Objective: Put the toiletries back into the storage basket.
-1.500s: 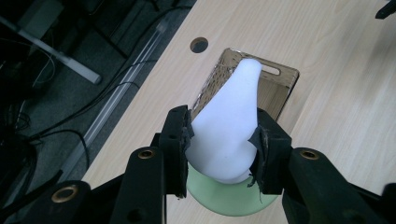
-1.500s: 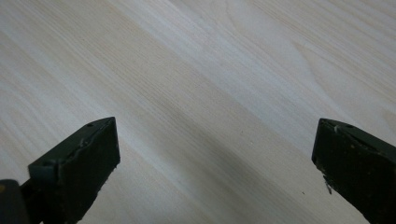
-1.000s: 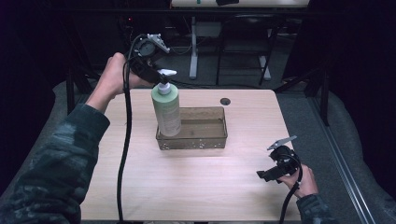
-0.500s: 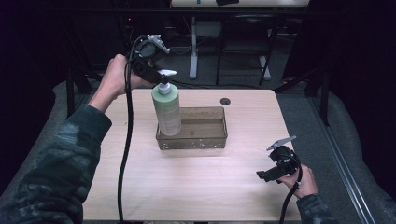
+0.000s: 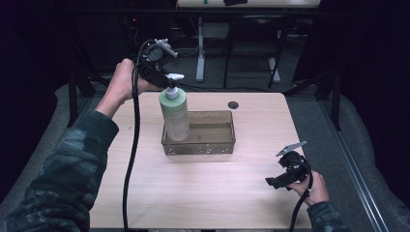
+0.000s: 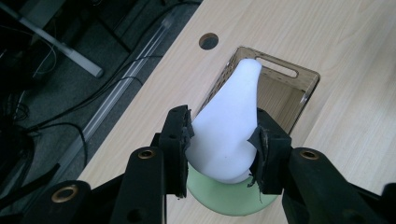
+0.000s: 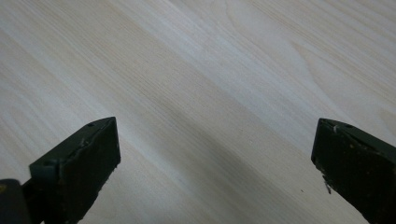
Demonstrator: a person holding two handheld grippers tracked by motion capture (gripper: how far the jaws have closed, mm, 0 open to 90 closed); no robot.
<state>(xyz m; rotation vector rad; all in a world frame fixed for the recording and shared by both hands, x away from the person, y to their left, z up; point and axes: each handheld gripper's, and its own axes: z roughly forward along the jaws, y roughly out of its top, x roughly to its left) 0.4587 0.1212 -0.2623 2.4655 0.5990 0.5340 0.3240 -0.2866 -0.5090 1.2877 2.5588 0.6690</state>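
We see the left gripper [image 6: 223, 140] clamped on the white pump head [image 6: 232, 123] of the one green bottle [image 5: 174, 115], which stands upright in the left end of the one brown tray [image 5: 212, 145]. Our left arm reaches far; the right gripper [image 5: 283, 177], jaws wide apart and empty, hovers over the table [image 5: 203, 193] at near right.

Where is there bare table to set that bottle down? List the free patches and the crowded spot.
Free: the near strip of the table between the tray and the front edge, and the right side beyond the tray. Crowded: the tray's left end, where the left hand-held gripper grips the bottle by its pump.
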